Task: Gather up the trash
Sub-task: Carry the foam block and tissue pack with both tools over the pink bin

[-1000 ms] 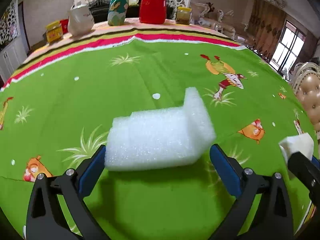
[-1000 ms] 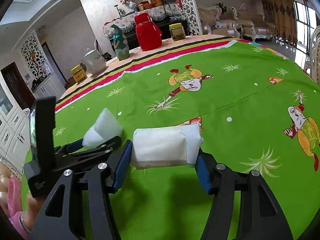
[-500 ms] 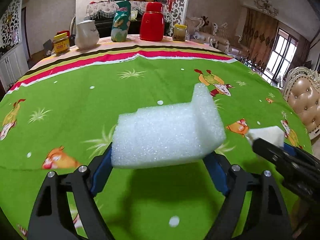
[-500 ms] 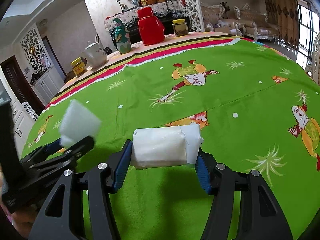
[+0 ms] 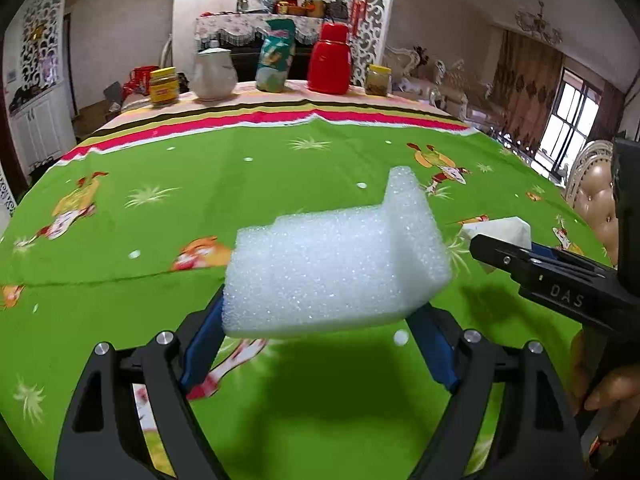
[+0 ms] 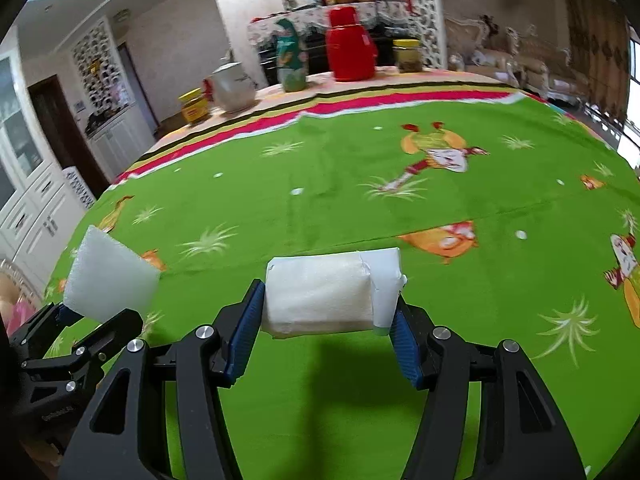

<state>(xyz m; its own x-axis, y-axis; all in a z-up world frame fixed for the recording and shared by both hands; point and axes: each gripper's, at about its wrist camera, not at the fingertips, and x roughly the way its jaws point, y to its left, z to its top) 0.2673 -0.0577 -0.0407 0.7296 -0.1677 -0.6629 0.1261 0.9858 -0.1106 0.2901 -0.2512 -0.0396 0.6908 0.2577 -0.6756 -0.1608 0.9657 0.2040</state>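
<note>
The left gripper was clamped on a white foam block, held clear above the green-clothed worktop. The right gripper gripped a white paper-wrapped packet, also lifted off the cloth. A red flask and jars stood at the worktop's far edge.

Beyond the fingers, pale walls close the room. A sideboard under a flowered cloth stands against them, straight ahead. A curtained window lets in daylight on the right, near ornate sofas. White cabinets line the left side.
</note>
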